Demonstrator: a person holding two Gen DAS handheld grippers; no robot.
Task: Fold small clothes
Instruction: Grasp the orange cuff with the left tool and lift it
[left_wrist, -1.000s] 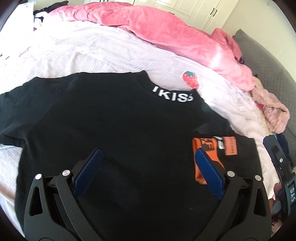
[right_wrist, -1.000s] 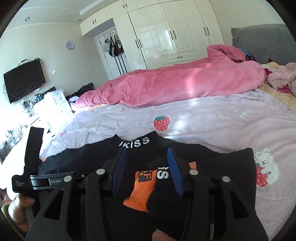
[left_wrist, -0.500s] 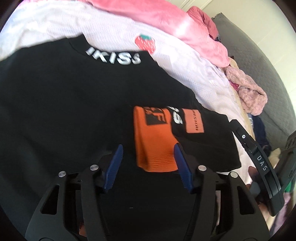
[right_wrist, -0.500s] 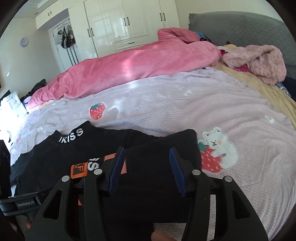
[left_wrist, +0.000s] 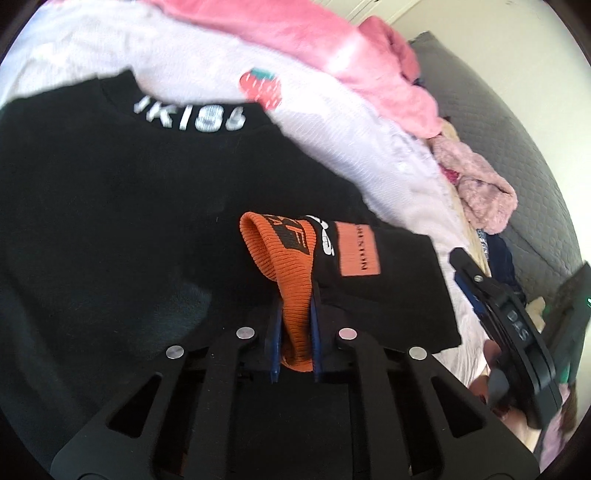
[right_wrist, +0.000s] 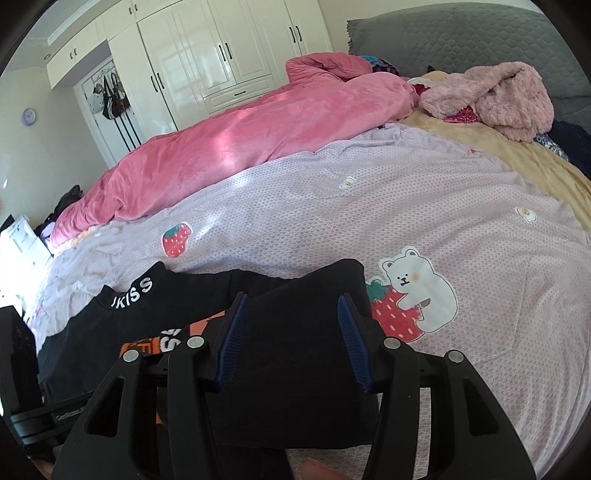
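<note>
Left wrist: left tongs (left_wrist: 294, 332) pinch the black shirt's (left_wrist: 110, 221) orange cuff (left_wrist: 288, 266); right tongs (right_wrist: 291, 339) gape empty.

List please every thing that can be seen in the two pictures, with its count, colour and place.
black long-sleeved top with white collar letters: 1, black, spread on the bed, near edge.
orange ribbed cuff: 1, orange, sleeve end folded onto the top, pinched in the left claw.
lilac bedsheet with strawberry and bear prints: 1, lilac, covers the bed.
pink plush duvet: 1, pink, bunched along the far side.
fluffy pale pink garment: 1, pale pink, by the headboard.
grey quilted headboard: 1, grey, at right.
white wardrobe: 1, white, far wall.
round wall clock: 1, pale, left wall.
left claw: 1, black with blue pads, shut on the cuff.
right claw: 1, black with blue pads, open above the folded sleeve.
</note>
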